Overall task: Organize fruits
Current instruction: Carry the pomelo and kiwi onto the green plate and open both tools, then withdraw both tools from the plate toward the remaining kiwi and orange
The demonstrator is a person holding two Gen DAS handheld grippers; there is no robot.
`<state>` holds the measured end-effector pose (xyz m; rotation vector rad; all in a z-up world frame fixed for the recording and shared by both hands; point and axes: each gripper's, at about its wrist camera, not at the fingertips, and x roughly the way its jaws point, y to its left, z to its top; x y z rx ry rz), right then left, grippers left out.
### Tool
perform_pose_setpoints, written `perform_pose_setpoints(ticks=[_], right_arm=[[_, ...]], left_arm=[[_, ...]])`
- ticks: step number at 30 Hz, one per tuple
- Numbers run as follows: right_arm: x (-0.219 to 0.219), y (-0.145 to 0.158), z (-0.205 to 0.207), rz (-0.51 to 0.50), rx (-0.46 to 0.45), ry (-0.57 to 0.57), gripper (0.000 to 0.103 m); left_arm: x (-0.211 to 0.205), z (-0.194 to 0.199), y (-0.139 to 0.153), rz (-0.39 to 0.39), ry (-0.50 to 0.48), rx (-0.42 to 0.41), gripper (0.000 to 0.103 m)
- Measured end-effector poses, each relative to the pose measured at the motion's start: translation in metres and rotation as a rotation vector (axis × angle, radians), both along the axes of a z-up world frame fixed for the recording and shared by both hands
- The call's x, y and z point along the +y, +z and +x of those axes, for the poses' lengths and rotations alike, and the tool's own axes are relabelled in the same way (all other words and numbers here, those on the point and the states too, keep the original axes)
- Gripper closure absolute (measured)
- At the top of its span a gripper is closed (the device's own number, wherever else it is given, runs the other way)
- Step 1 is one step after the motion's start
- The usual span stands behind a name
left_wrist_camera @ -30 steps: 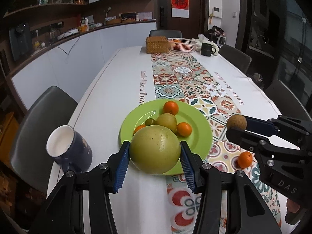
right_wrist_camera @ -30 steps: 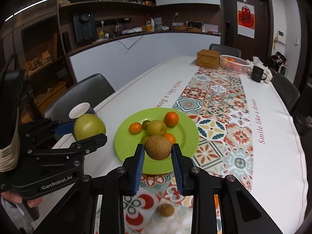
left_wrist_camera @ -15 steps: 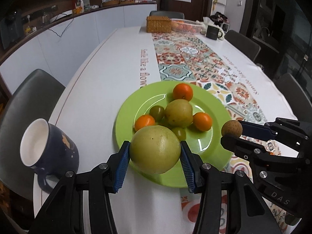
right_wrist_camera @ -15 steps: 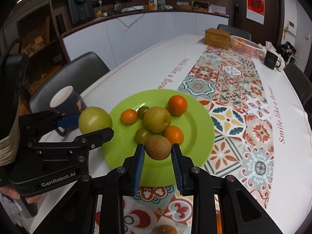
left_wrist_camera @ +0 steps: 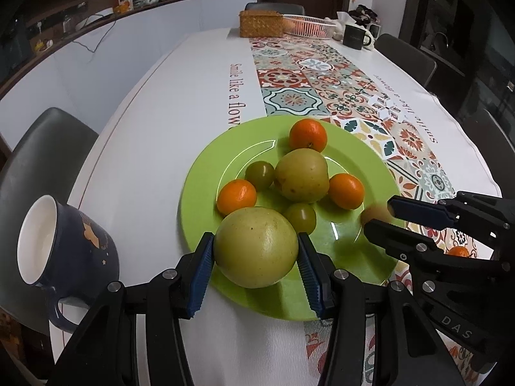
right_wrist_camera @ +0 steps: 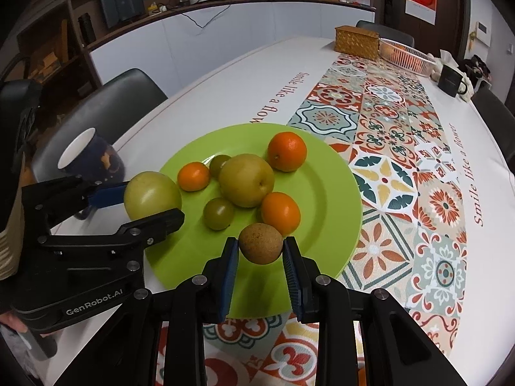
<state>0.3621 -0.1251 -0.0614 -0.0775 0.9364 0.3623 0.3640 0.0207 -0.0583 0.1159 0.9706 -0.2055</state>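
Observation:
My left gripper (left_wrist_camera: 256,239) is shut on a large yellow-green round fruit (left_wrist_camera: 256,254), held low over the near rim of the green plate (left_wrist_camera: 199,199). My right gripper (right_wrist_camera: 260,241) is shut on a small brown round fruit (right_wrist_camera: 261,249) above the plate's (right_wrist_camera: 325,167) near edge. The plate carries three oranges, two small green fruits and a pear (left_wrist_camera: 302,175). In the left wrist view the right gripper (left_wrist_camera: 378,217) comes in from the right, its brown fruit blurred. The right wrist view has the left gripper (right_wrist_camera: 153,202) on its left.
A dark blue mug (left_wrist_camera: 64,257) stands left of the plate, near the table edge. A loose orange (left_wrist_camera: 458,251) lies on the patterned runner behind the right gripper. At the far end are a wicker box (left_wrist_camera: 260,24), a pink basket (left_wrist_camera: 309,25) and a black mug (left_wrist_camera: 354,35). Chairs line both sides.
Both grippers have come down and forward toward the plate, each keeping its fruit. The plate now looks larger and nearer in both views.

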Motion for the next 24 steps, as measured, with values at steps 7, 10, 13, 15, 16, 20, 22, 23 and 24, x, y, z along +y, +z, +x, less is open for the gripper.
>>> perform_pose_setpoints(ticks=[7, 10, 13, 15, 16, 20, 22, 23, 24], right_arm=[[-0.006, 0.008, -0.009, -0.014, -0.039, -0.011, 0.061], [-0.012, 0.017, -0.02, -0.005, -0.063, -0.019, 0.061], [-0.018, 0.026, -0.032, 0.013, -0.09, -0.028, 0.061], [-0.022, 0.033, -0.04, 0.025, -0.105, -0.032, 0.06], [-0.024, 0.037, -0.045, 0.03, -0.116, -0.033, 0.06], [-0.033, 0.054, -0.066, 0.041, -0.163, -0.036, 0.054], [-0.036, 0.061, -0.077, 0.046, -0.183, -0.034, 0.054], [-0.038, 0.064, -0.082, 0.046, -0.19, -0.033, 0.054], [-0.04, 0.067, -0.087, 0.047, -0.198, -0.03, 0.054]], left_arm=[[0.001, -0.017, 0.02, 0.051, 0.011, -0.087, 0.038], [0.001, -0.031, 0.031, 0.073, 0.025, -0.119, 0.033], [0.002, -0.046, 0.041, 0.075, 0.04, -0.145, 0.031], [0.002, -0.057, 0.05, 0.071, 0.052, -0.161, 0.03], [0.002, -0.062, 0.054, 0.067, 0.056, -0.168, 0.03], [-0.001, -0.084, 0.072, 0.055, 0.076, -0.202, 0.024], [-0.003, -0.097, 0.083, 0.045, 0.079, -0.226, 0.021], [-0.005, -0.101, 0.086, 0.047, 0.081, -0.233, 0.019], [-0.007, -0.107, 0.09, 0.049, 0.084, -0.248, 0.019]])
